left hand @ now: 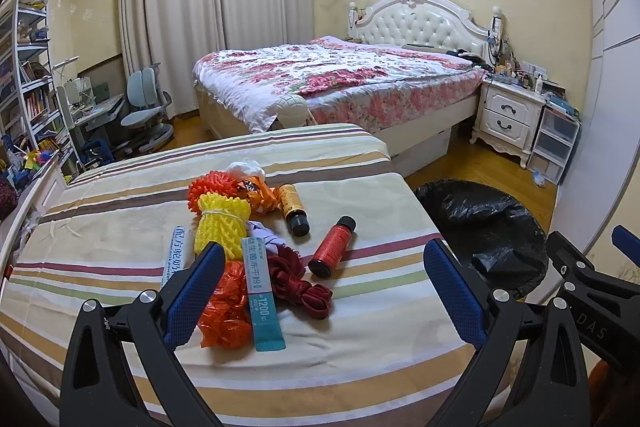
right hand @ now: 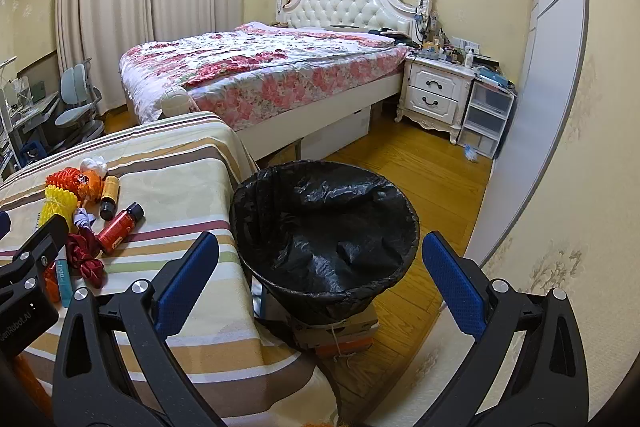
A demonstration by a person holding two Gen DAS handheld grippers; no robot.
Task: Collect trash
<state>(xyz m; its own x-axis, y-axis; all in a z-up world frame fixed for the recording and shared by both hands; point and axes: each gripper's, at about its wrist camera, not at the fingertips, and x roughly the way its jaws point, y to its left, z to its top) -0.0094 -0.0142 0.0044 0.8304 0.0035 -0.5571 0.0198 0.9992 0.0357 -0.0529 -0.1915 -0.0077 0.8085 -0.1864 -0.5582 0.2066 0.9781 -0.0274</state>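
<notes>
Striped bedsheet point(left hand: 120, 211): beige cloth with brown, maroon and green bands, covering the near bed — all the trash lies on it in one loose heap.
Left gripper point(left hand: 324, 291): fingers spread wide and empty, hovering over the near end of the heap.
Right gripper point(right hand: 320, 291): also wide apart and empty, aimed at the bin rather than the trash.
Bin point(right hand: 256, 223): lined with a black plastic bag, standing just beside the bed's edge on what looks like a stack of flat boxes; it looks empty, so the collecting seems barely begun.
Red bottle point(left hand: 332, 246): small, black-capped, lying on its side apart from the heap. Probably rigid and smooth — likely to roll, so best pinched across the middle of the body.
Amber bottle point(left hand: 293, 205): same build, cap pointing toward the camera; same hold should suit.
Yellow foam net point(left hand: 218, 223): fruit sleeve, very light and springy; it should crush easily, so any bite across it works.
Orange foam net point(left hand: 208, 187): behind the yellow one, same handling.
Teal sachet point(left hand: 262, 299): flat, thin, slick-looking; hard to lift off cloth unless taken by an end or edge.
Orange plastic wrapper point(left hand: 226, 307): crinkled, weightless, easy to pinch at a fold.
Dark red ribbon point(left hand: 304, 287): limp bundle — grab the bunched centre, since ends may trail.
</notes>
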